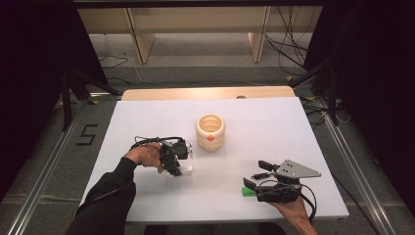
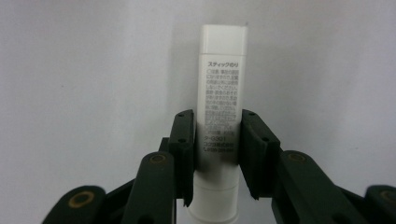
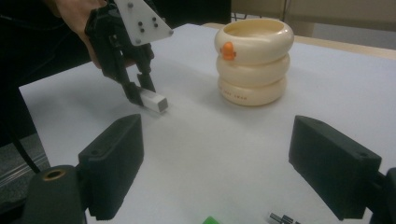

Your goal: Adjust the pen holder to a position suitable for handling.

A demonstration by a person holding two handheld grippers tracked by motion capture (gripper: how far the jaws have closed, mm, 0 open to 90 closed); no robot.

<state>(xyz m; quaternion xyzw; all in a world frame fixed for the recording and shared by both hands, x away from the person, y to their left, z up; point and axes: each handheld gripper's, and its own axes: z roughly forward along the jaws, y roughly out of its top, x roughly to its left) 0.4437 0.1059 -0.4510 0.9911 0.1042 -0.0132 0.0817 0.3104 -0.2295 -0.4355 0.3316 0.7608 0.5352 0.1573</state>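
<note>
While the left gripper (image 1: 180, 166) stands clamped on the white glue stick (image 2: 220, 121), its 2 jaws pressing the printed barrel on either side, the stick lies low on the white table (image 1: 274, 132), in front of and left of the cream ringed pot (image 1: 210, 131). Step in hand, by judgement: the grasp, made but not yet lifted; next move calls for a level lift, perhaps toward the pot. The right gripper (image 1: 250, 179) idles with jaws wide apart near a green block (image 1: 247, 192).
</note>
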